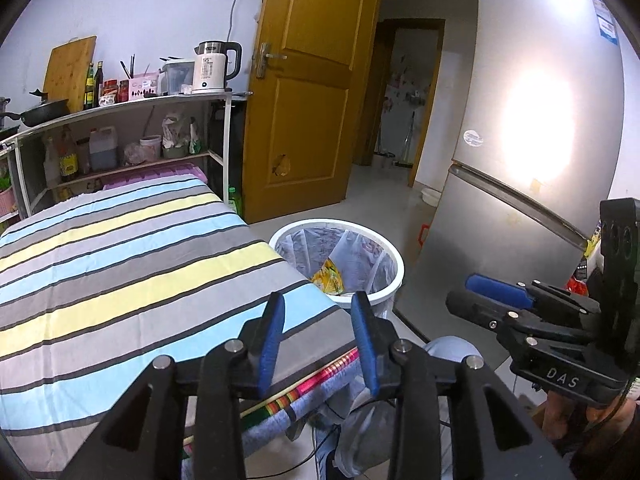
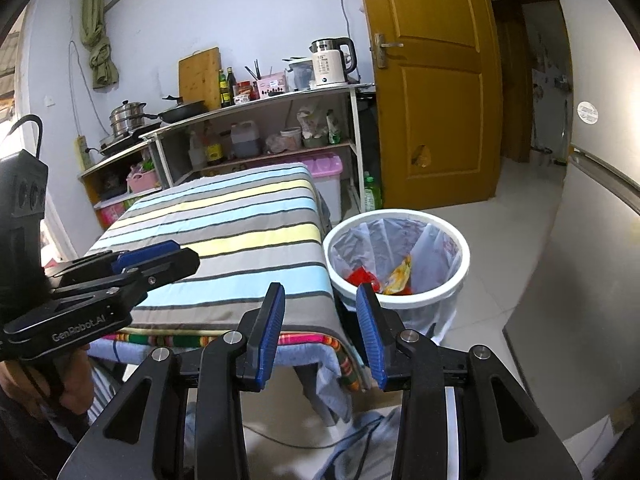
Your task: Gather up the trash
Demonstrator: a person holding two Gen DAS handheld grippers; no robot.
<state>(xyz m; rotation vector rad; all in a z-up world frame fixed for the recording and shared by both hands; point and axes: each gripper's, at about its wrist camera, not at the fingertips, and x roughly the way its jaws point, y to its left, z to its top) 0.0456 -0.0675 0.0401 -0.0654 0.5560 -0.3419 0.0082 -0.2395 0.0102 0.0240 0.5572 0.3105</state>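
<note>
— Where are you in the job right now?

— Near the end of it, I'd judge. My left hand-held gripper is parted wide with nothing between its fingers, and my right hand-held gripper is the same: spread open, bare blue pads, holding nothing. Both hang over the near corner of the worktop, the one under the striped cloth.

— And the trash?

— What I can see of it is already in the bin, the white one with a clear liner that stands on the floor just beside the worktop's corner. Down inside lie a yellow wrapper and a red wrapper, touching each other at the bottom. From the left wrist view I only catch the yellow one.

— Anything left on the cloth?

— Not that I can spot. The striped top shows no scrap in either view, though my own fingers cover a little of the near edge.

— So what does the next move ask of you?

— A look round, I think. If there is more to pick up, it lies outside these views, perhaps on the floor by the hanging blanket. I'd keep both grippers open and turn them to search before reaching for anything.
</note>
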